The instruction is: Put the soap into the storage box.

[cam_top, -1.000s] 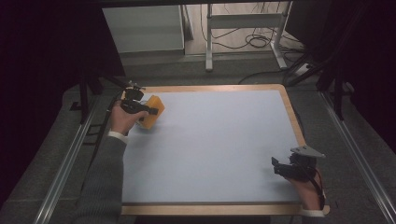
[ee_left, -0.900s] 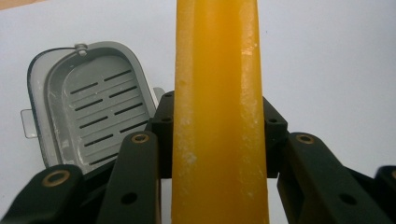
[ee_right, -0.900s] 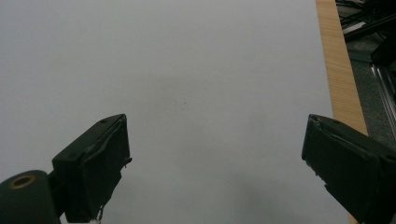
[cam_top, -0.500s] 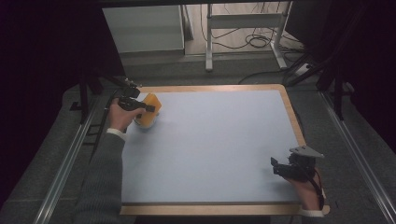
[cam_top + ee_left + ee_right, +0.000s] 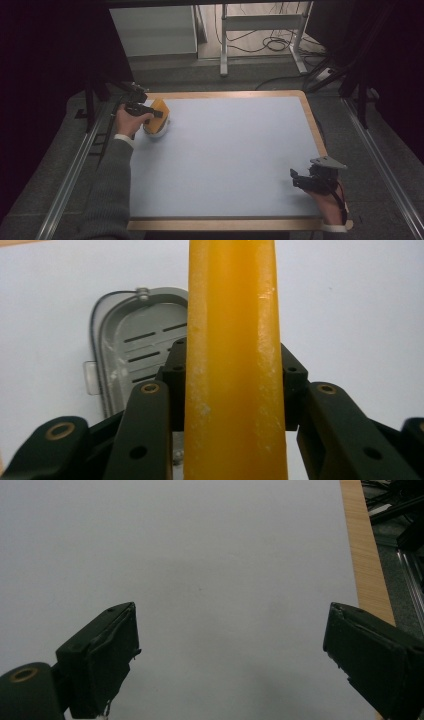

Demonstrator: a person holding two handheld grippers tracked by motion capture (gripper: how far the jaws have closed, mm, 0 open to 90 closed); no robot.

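Observation:
A yellow-orange block [image 5: 160,109] is clamped between the jaws of my left gripper [image 5: 156,114] at the table's far left corner. In the left gripper view the block [image 5: 235,315] stands up the middle of the picture, and both black pads press on its sides. Under it lies a pale grey slotted dish [image 5: 132,340], seen from above as a white dish [image 5: 156,131] just below the block. My right gripper [image 5: 296,180] rests near the front right of the table. Its jaws [image 5: 232,630] stand wide apart with nothing between them.
The pale blue mat [image 5: 225,155] covers the wooden table [image 5: 307,107], whose rim runs close to the right gripper [image 5: 362,560]. Metal rails [image 5: 75,170] line both sides. A white cabinet and a metal frame with cables [image 5: 270,42] stand beyond the far edge.
The left hand has shifted a little and sunk slightly with the yellow block over the dish. The right hand has kept still.

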